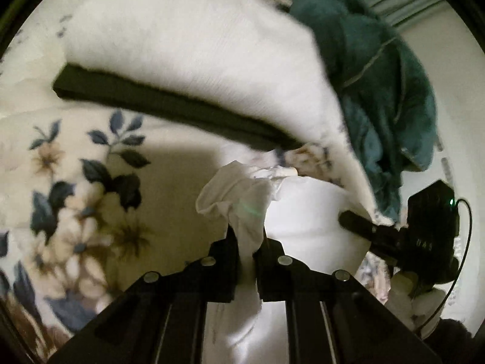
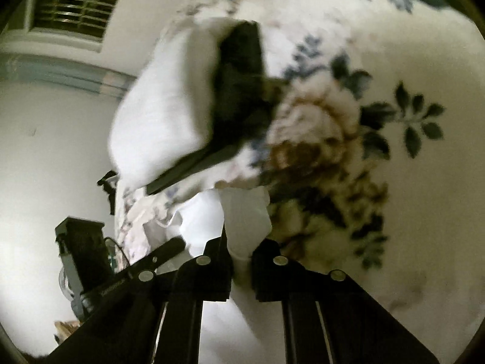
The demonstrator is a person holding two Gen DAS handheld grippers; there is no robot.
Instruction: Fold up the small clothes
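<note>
A small white garment (image 1: 303, 212) is held lifted between both grippers above a floral bedspread (image 1: 75, 182). My left gripper (image 1: 246, 242) is shut on a bunched white corner of it (image 1: 236, 194). My right gripper (image 2: 241, 245) is shut on another white corner (image 2: 245, 212); it also shows at the right of the left wrist view (image 1: 372, 227). The left gripper shows at the lower left of the right wrist view (image 2: 163, 251). The cloth between them hangs slack.
A folded stack of white cloth (image 1: 197, 48) over a dark garment (image 1: 169, 103) lies on the bed beyond, also in the right wrist view (image 2: 169, 112). A teal towel heap (image 1: 379, 85) sits at the right. A wall and window (image 2: 75, 6) lie past the bed.
</note>
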